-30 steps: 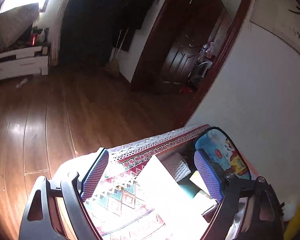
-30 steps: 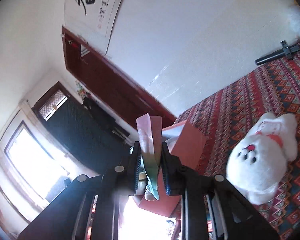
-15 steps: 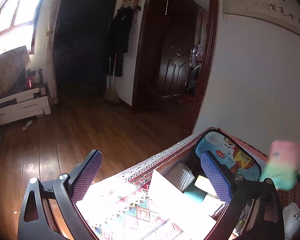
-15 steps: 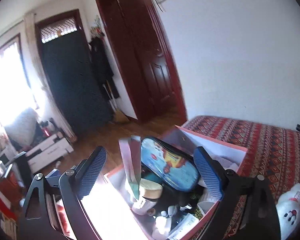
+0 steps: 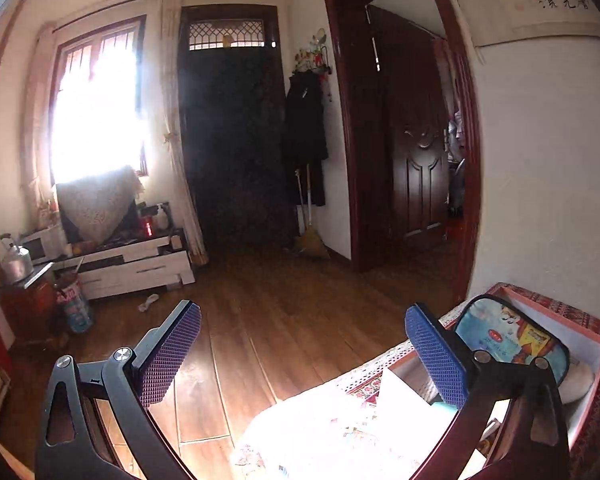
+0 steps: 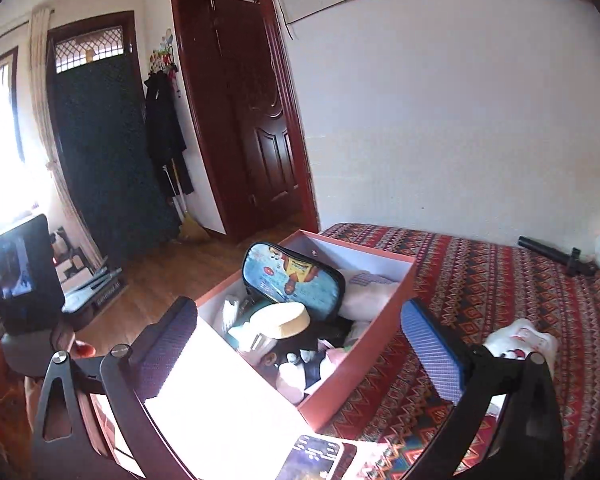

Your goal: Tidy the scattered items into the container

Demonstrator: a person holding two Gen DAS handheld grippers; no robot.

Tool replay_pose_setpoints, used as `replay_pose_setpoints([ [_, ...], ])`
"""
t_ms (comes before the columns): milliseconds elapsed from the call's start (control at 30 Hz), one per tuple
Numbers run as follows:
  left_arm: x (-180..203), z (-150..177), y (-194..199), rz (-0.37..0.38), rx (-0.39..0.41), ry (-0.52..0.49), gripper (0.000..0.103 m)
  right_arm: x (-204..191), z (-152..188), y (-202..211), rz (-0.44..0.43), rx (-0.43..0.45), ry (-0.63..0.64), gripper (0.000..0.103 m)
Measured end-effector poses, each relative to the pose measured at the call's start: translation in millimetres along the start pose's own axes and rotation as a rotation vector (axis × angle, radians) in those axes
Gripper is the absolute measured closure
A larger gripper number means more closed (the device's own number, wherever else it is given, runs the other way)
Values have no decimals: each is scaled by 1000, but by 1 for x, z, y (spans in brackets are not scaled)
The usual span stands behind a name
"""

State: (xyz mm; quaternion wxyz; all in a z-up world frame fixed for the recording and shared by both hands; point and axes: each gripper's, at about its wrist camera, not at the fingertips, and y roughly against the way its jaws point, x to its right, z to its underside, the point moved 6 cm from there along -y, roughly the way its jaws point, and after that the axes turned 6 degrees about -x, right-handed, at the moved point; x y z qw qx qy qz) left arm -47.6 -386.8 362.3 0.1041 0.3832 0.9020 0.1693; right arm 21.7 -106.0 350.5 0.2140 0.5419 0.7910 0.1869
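Both tongs spread wide, nothing between them.
The right tongs (image 6: 300,344), jaws just opened, hover over the box (image 6: 352,376); the left tongs (image 5: 300,352) stand beside it.

Two black tongs, left tongs (image 5: 300,344) and right tongs (image 6: 300,340). Flat blue bumpy pads (image 5: 171,354) on each finger. Shiny round silver screws. Triangle holes in the black arms.

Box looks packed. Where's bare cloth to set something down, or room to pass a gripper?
Bare patterned cloth lies between the box wall, the black tool by the wall and the white plush toy. The box is crowded: pencil case, round tan piece, small items. Only its far corner shows bare white wall.
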Motion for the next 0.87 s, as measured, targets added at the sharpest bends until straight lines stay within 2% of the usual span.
replay_pose_setpoints([
  [67,-3,6,17,87,-30,-19,0,-5,7,20,30,-1,21,1],
  [167,-5,19,38,178,-82,-61,0,-11,13,46,42,-5,10,1],
  [300,-11,30,75,229,-69,-85,0,-12,23,74,61,-15,-30,1],
  [433,-7,46,94,343,-125,-120,0,-14,34,89,92,-51,-36,1],
  [567,-9,41,104,323,-118,-128,0,-25,39,97,99,-65,-3,1],
  [733,-13,45,107,443,-155,-72,0,-35,42,103,94,-66,5,1],
  [867,-19,43,109,436,-161,-44,0,-41,44,105,89,-70,8,1],
])
